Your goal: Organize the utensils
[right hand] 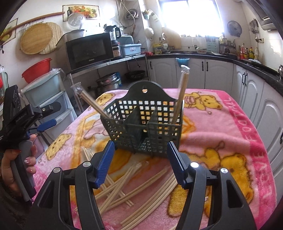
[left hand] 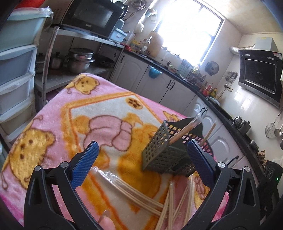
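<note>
- A kitchen is shown, with a bright window [right hand: 191,16], white cabinets [right hand: 217,74] under a dark counter, and a microwave [right hand: 89,50] on a metal shelf.
- A table is covered by a pink blanket [right hand: 221,127] printed with yellow bears.
- A dark green perforated caddy [right hand: 141,127] is set upright on the blanket, just ahead of the right gripper [right hand: 139,162]; its back plate is arched with a hanging hole, and its inside is split by dividers into compartments.
- Two wrapped pairs of chopsticks are stood in the caddy: one [right hand: 92,104] is leaned out of the end compartment to the left of the right gripper, the other [right hand: 180,99] is stood nearly upright in the end compartment to its right. Clear wrap is seen at both tops.
- Loose pale chopsticks [right hand: 130,187] are scattered crosswise on the blanket, below and between the right gripper's blue pads [right hand: 105,164].
- The right gripper's jaws are spread apart, and nothing is held between them.
- The left gripper [left hand: 141,164] is likewise spread wide and empty; the caddy is seen ahead of it and slightly right, the loose chopsticks beneath it.
- In the right wrist view, the left gripper is seen far to the left, held by a hand [right hand: 19,164].
</note>
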Demonstrator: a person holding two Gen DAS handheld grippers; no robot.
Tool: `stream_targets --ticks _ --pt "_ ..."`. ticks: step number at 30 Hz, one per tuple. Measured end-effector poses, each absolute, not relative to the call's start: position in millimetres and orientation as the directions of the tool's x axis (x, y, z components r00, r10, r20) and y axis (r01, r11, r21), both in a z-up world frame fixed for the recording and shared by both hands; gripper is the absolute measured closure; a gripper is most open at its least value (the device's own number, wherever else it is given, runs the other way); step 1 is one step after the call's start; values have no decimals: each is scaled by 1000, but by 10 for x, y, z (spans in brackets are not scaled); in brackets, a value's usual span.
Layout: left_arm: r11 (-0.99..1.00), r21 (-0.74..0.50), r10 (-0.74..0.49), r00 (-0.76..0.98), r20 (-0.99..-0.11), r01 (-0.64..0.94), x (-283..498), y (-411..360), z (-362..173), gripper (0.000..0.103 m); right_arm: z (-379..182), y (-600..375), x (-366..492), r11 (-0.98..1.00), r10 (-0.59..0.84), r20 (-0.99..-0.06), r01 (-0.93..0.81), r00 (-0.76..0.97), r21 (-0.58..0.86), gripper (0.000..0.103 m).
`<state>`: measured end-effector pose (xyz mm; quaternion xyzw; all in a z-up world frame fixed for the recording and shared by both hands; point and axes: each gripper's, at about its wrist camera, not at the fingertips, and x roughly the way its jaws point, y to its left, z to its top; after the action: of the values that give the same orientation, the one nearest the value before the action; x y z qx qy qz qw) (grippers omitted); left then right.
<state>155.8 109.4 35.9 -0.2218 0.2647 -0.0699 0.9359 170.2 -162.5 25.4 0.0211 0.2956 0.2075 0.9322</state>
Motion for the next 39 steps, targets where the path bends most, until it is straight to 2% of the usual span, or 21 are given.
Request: stream_targets --ticks 15,17,20,24,28,32,39 --pt "845 -521 -257 766 -589 -118 1690 1366 -192 11 -38 -1252 1774 886 415 -642 -446 645 125 44" --pt "834 -535 -265 753 -602 -134 1714 1399 -284 15 -109 -1190 1812 884 410 -660 -454 630 115 44" --pt "815 -560 -287 737 -612 -147 1762 1442 -393 28 -229 -1116 1905 884 397 -692 -454 603 111 44" --pt "785 -597 -321 714 -622 -167 1840 1483 -546 39 -377 -1032 2026 892 364 -728 -441 581 94 44" --pt "740 -641 -354 693 -628 -203 1897 1539 -698 52 -493 -1018 2163 903 362 -749 -409 555 133 45" --pt "710 -664 -361 687 -631 -236 1932 1608 -791 64 -541 -1015 2262 907 363 -758 -391 541 156 53" --pt "725 -640 -339 677 -654 -255 1984 1608 -818 74 -620 -994 2378 918 349 -775 -359 527 169 69"
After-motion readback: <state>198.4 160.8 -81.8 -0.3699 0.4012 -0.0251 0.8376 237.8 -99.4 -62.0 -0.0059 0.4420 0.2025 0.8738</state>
